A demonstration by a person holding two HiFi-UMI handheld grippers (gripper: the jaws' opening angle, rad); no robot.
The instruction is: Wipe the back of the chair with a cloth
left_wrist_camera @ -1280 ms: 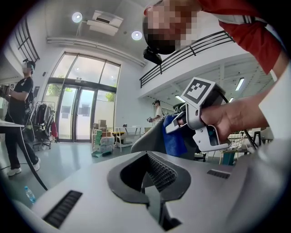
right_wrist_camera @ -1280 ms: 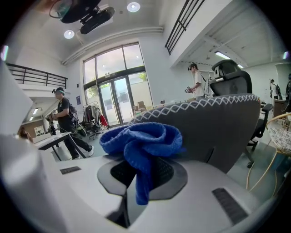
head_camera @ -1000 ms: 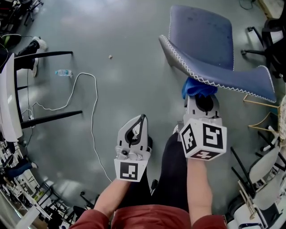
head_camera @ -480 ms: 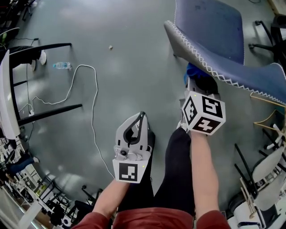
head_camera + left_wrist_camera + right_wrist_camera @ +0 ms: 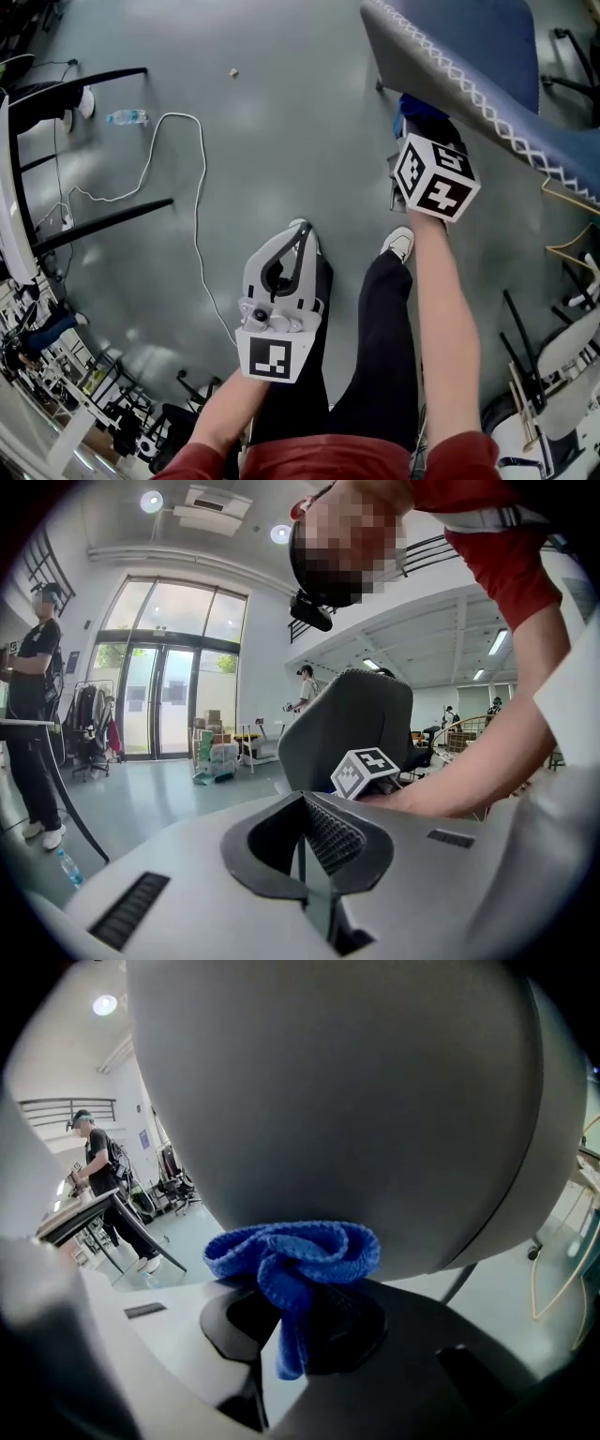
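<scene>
Right tongs (image 5: 302,1324) clamp cloth (image 5: 292,1252) against chair back (image 5: 337,1101). Left tongs (image 5: 305,841) closed, empty. Risk: cloth is bunched, so friction could drag it out mid-stroke.

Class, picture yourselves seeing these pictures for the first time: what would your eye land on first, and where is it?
The bright blue cloth stands out most, bunched in the right gripper and up against the chair's grey back, which fills the right gripper view. Next comes the left gripper, shut and empty, held low over the grey floor at the head view's lower middle.
</scene>
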